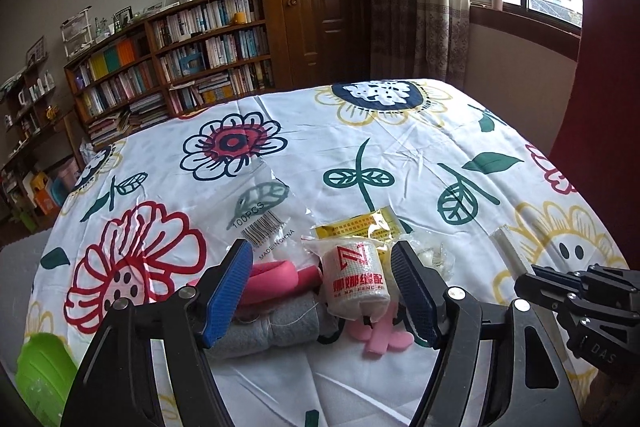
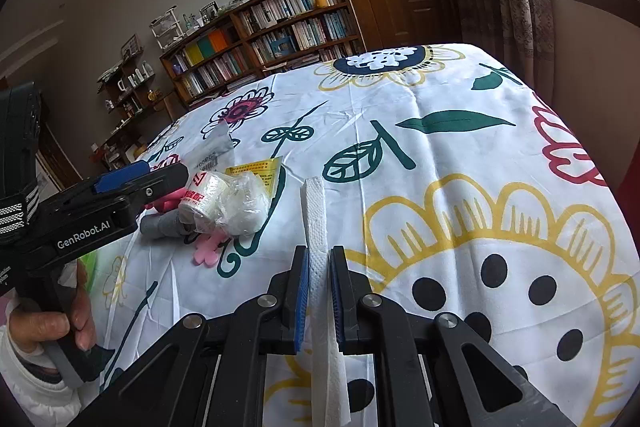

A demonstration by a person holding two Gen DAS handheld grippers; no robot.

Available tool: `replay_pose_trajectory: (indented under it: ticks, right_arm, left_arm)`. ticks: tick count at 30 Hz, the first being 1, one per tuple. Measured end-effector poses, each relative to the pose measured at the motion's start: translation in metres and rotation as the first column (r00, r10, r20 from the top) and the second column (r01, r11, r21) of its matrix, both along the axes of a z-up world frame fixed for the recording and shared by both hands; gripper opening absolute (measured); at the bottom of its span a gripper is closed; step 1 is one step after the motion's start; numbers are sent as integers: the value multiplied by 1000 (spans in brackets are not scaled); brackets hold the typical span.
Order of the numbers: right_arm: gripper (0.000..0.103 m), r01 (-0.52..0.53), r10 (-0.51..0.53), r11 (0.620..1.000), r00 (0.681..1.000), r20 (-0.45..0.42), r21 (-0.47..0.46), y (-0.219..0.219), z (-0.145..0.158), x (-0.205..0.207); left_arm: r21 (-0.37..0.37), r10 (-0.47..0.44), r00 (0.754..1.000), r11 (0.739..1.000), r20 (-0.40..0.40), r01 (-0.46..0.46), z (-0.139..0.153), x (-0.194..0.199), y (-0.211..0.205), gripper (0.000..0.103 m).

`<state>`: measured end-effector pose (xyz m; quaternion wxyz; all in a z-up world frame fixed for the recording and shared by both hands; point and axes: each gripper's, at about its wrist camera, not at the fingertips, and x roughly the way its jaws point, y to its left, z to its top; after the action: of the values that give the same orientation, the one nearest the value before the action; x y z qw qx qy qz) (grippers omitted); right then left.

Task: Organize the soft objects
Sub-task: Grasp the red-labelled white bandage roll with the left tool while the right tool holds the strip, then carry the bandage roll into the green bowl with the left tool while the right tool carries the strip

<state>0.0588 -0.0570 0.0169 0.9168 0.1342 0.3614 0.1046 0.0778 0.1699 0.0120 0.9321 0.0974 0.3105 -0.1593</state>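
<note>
Here the right tool (image 2: pixel 319 291) grips the folded white tissue (image 2: pixel 316 223), so lift it level while the left tool (image 1: pixel 320 287), spread wide, straddles the bandage roll (image 1: pixel 356 283).

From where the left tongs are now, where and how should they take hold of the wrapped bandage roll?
Grip the bandage roll across its round middle, straight ahead from the near side. It lies in its clear wrapper between the open left tongs, its printed side facing them, so closing should pinch the firm roll rather than loose plastic. The grey cloth and pink foam piece lie close, so stay high.
</note>
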Motion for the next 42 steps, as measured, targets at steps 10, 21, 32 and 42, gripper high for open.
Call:
replay_pose_trajectory:
  ticks: [10,21,32,42]
  right_arm:
    - [11,1,-1,1000,1000,-1,3,0,0,0]
    - [11,-3,3,1000,1000,-7,9,0,-1,0]
    - [11,1,-1,1000,1000,3,15,0,-1,-1]
    - [11,9,-10,1000,1000,22,24,-3,1,-4]
  left_arm:
    - [-33,-19,999,999,-27,18,0,-10,-1,57]
    - [-39,-33,991,999,-126,28,-26,18,-12,38]
    - [-66,-22,991,998,-129,14,-24,12,-8,38]
    - [-102,8,996,995,-85,-17,-9,-13,5,38]
